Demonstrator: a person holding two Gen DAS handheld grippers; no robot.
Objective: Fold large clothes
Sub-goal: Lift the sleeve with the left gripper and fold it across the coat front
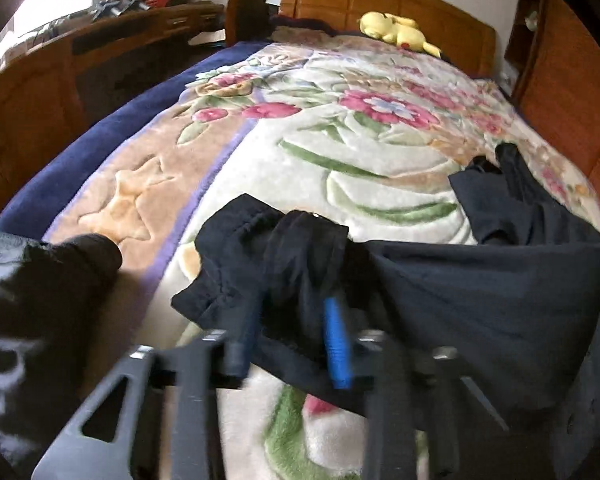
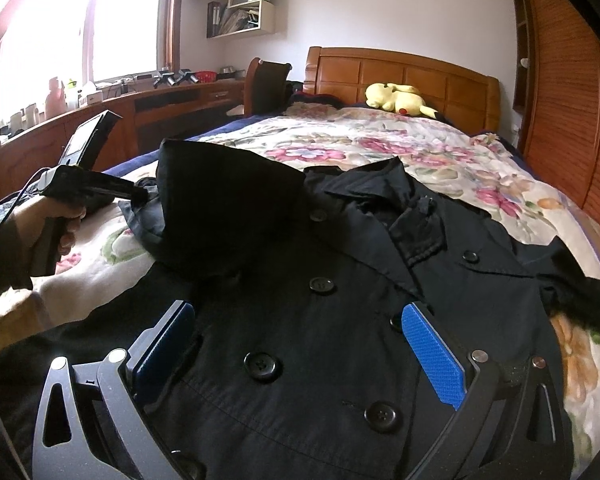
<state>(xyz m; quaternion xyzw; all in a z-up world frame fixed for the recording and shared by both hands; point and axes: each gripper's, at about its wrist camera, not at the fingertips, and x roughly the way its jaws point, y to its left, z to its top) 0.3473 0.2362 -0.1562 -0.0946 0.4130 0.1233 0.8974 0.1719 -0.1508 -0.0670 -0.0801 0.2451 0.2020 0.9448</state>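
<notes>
A black double-breasted coat lies front up on the floral blanket of a bed. My right gripper hovers open just over the coat's buttoned front, nothing between its blue pads. My left gripper is shut on a bunched fold of the coat's sleeve. In the right wrist view the left gripper, held by a hand, holds that sleeve raised over the coat's left side. The coat's body spreads to the right.
A yellow plush toy lies by the wooden headboard. A wooden desk and a chair stand left of the bed, a slatted wardrobe to its right. The person's dark sleeve fills the lower left.
</notes>
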